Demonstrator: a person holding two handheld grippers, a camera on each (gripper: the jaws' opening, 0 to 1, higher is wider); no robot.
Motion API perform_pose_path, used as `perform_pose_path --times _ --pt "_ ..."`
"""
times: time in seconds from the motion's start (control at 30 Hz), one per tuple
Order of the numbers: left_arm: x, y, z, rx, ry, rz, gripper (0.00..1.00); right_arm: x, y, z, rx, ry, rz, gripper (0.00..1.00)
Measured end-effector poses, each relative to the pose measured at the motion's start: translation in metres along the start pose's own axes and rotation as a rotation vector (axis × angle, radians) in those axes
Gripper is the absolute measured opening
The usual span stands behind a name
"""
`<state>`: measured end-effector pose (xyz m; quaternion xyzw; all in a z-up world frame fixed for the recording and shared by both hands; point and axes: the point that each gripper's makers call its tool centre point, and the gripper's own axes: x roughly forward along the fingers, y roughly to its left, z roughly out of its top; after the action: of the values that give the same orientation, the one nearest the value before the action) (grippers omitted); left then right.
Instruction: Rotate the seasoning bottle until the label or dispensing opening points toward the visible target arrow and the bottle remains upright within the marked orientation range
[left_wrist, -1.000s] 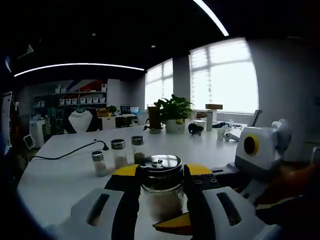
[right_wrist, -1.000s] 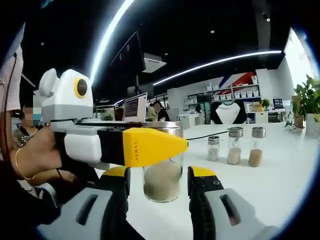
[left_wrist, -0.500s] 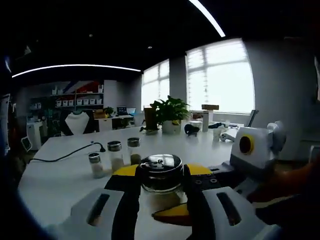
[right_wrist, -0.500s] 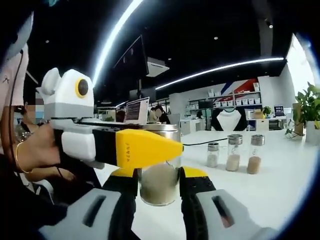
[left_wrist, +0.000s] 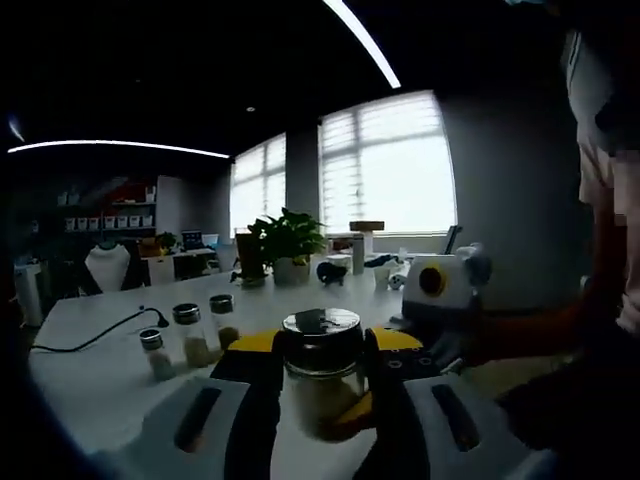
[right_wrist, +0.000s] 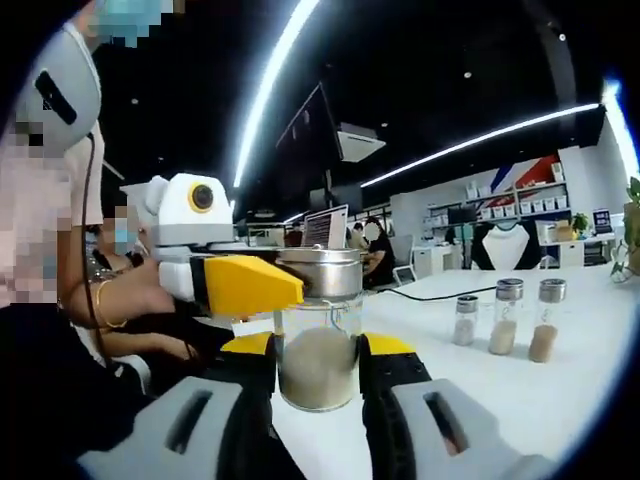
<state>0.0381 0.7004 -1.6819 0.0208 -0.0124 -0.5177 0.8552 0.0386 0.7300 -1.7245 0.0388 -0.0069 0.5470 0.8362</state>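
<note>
Mid-rotation step — left tool (left_wrist: 322, 362) clenched the bottle (left_wrist: 321, 372) at the lid, right tool (right_wrist: 318, 362) gripped its glass body, upright. No arrow visible. Next move probably needs a regrip to keep turning it — without tilting.

This is a big open-plan office or showroom floor, dim overhead and bright at the edges. Long strip lights (right_wrist: 270, 90) run across a dark ceiling, and a tall window with blinds (left_wrist: 385, 165) lets in daylight. A wide white table (left_wrist: 90, 350) fills the middle, with a potted plant (left_wrist: 280, 240) and a black cable (left_wrist: 95, 335) on it. Along the far wall stand display shelves of small boxes (right_wrist: 520, 207) and a white necklace bust (right_wrist: 503, 243). A monitor hangs from the ceiling (right_wrist: 315, 130), a laptop screen (right_wrist: 325, 228) glows, and people sit working behind it.
</note>
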Motion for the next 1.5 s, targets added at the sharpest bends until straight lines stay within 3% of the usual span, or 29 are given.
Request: perform_pose_path --times 0.1,0.27,0.47,0.57,0.73,0.97,1.1,1.2,1.3,1.5 --pt "-0.001 -0.005 0.002 0.055 0.009 -0.063 0.34 -0.002 0.003 0.003 -0.041 -0.006 0.009 0.3" --pt "0.002 -0.009 0.005 0.052 0.022 -0.134 0.35 -0.002 0.007 0.005 -0.058 0.0 0.035 0.3" --pt "0.005 -0.01 0.006 0.026 -0.016 -0.117 0.36 -0.002 0.008 0.007 -0.053 -0.004 0.046 0.3" --pt "0.005 -0.008 0.003 0.002 0.006 -0.091 0.36 -0.002 0.008 0.002 -0.014 0.022 0.049 0.3" --pt "0.006 -0.001 0.003 -0.019 -0.022 -0.01 0.35 -0.001 0.002 0.002 0.011 0.003 0.014 0.3" --pt "0.009 0.008 -0.006 -0.029 0.008 0.085 0.34 0.005 -0.005 -0.006 0.031 0.02 -0.107 0.31" --pt "0.008 0.023 -0.008 -0.093 0.013 0.221 0.33 0.007 -0.013 -0.009 0.06 0.025 -0.203 0.3" --pt "0.01 0.027 -0.012 -0.021 0.051 0.303 0.33 0.012 -0.018 -0.011 0.078 0.028 -0.257 0.3" --pt "0.011 0.029 -0.009 0.007 0.043 0.371 0.33 0.015 -0.021 -0.009 0.071 0.021 -0.287 0.3" --pt "0.013 0.031 -0.014 -0.006 0.067 0.37 0.33 0.014 -0.027 -0.013 0.07 0.04 -0.303 0.3"
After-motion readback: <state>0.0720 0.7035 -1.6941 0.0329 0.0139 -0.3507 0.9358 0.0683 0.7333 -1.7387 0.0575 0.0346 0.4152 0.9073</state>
